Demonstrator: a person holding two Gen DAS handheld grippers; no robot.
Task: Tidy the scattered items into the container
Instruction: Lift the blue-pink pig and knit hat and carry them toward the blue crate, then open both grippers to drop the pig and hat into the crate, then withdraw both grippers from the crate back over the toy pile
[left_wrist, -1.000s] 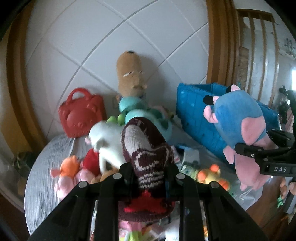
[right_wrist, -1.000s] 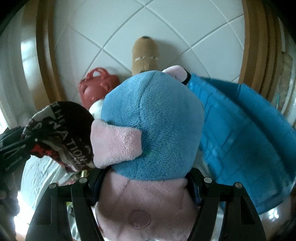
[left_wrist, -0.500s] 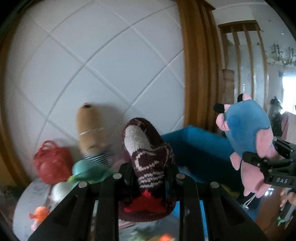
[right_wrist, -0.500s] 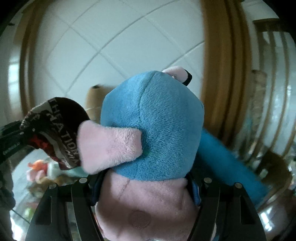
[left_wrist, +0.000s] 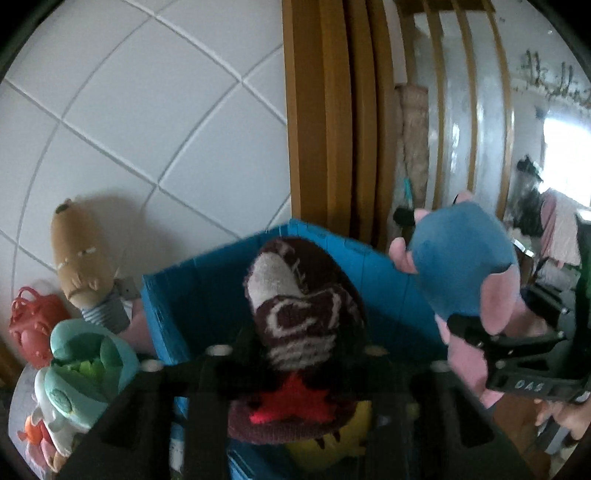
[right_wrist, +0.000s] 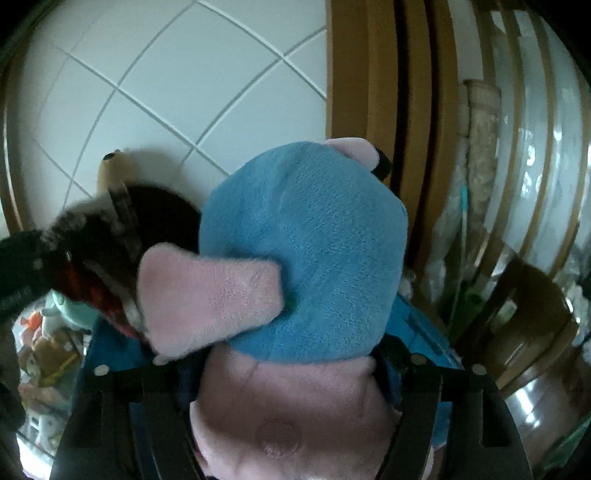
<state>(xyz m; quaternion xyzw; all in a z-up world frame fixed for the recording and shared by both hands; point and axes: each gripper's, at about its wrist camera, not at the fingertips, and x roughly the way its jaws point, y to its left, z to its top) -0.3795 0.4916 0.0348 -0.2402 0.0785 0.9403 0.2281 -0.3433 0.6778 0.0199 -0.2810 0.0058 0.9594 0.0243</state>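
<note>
from the left wrist view, the left gripper has just been widening its jaws; the maroon knitted hat sits between them, and i cannot tell whether the pads press on it or have let go. directly below and ahead of this claw lies the open blue container, with a yellow toy already inside, under the hat. to the claw's right, the right gripper carries the blue and pink plush above the container's right wall. to the claw's left, outside the container, lie a tan plush, a red bag, a mint green toy and smaller toys. from the right wrist view, the right gripper has also just been opening its jaws, with the plush filling the space between them; whether it is gripped i cannot tell. the container shows beneath the claw, the hat to its left. judging by this, two items are about to drop in, and several remain to collect.
</note>
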